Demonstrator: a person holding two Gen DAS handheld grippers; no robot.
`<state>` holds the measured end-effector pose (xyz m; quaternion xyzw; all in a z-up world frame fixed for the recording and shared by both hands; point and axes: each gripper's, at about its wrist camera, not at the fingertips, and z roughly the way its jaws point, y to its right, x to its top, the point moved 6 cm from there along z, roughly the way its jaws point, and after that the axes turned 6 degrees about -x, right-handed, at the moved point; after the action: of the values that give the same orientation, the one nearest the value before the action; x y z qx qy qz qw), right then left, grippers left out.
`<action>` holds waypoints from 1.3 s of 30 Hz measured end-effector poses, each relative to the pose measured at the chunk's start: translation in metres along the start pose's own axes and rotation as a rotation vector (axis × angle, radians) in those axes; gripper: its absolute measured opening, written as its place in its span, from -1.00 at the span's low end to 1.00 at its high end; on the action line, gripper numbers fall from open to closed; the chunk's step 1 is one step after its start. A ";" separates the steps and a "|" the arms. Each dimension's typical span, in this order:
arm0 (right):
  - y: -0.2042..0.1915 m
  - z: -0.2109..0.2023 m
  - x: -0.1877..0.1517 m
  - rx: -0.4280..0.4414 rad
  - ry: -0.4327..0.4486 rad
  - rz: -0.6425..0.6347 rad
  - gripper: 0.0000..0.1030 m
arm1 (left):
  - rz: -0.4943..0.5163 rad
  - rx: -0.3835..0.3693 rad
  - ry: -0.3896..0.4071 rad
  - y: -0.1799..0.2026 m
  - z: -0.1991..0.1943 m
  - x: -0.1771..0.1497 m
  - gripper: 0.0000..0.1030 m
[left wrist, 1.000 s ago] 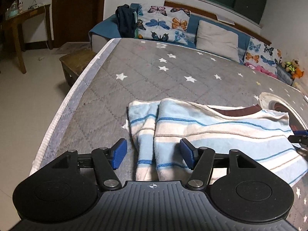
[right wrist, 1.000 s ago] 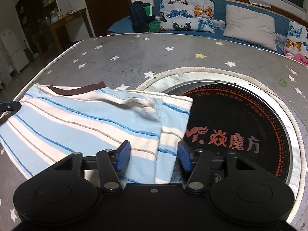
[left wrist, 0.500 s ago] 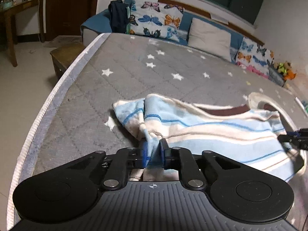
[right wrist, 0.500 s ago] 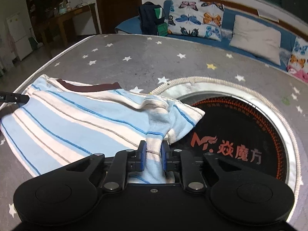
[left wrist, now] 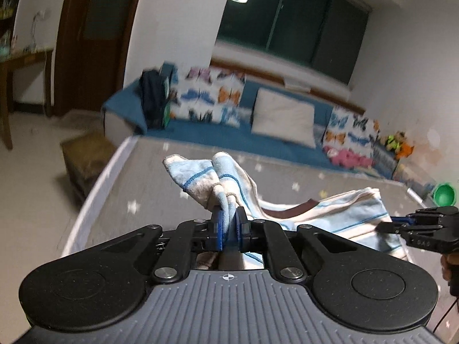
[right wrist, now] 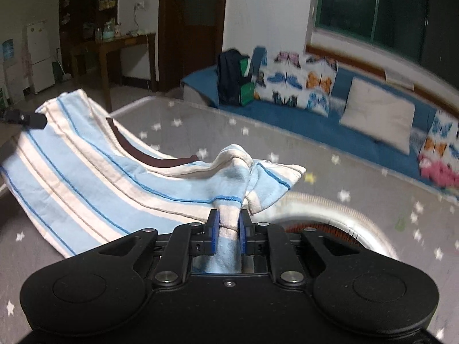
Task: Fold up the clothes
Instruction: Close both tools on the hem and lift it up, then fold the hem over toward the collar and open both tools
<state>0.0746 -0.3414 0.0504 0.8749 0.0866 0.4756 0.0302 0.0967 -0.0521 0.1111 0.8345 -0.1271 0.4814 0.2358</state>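
A light-blue and cream striped shirt (right wrist: 86,183) with a dark brown collar hangs stretched between my two grippers above the grey star-patterned table (right wrist: 330,177). My left gripper (left wrist: 228,226) is shut on one bunched end of the shirt (left wrist: 344,215), and its tip shows at the left edge of the right wrist view (right wrist: 25,120). My right gripper (right wrist: 228,228) is shut on the other bunched end, and it shows at the right of the left wrist view (left wrist: 384,226).
A round black hotplate with a white rim (right wrist: 330,209) is set in the table under the right gripper. A blue sofa (left wrist: 206,134) with butterfly cushions lies beyond the table. A green bowl (left wrist: 444,194) sits at the far right. A wooden stool (left wrist: 86,154) stands by the table's left edge.
Both grippers closed on the shirt's ends, then lifted it off the table. The shirt now hangs in the air between them and both views tilt upward.
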 end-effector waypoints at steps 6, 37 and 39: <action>0.001 -0.014 0.033 -0.028 0.065 -0.027 -0.70 | 0.023 0.018 0.069 0.011 -0.015 0.033 -0.82; 0.000 0.064 -0.025 -0.056 -0.145 -0.014 -0.69 | -0.024 0.190 -0.204 -0.067 0.068 -0.050 -0.81; 0.005 0.065 -0.031 -0.070 -0.156 -0.005 -0.69 | -0.030 0.199 -0.211 -0.073 0.069 -0.056 -0.78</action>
<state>0.1129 -0.3501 -0.0096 0.9074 0.0694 0.4087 0.0686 0.1522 -0.0265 0.0139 0.9014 -0.0905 0.3979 0.1444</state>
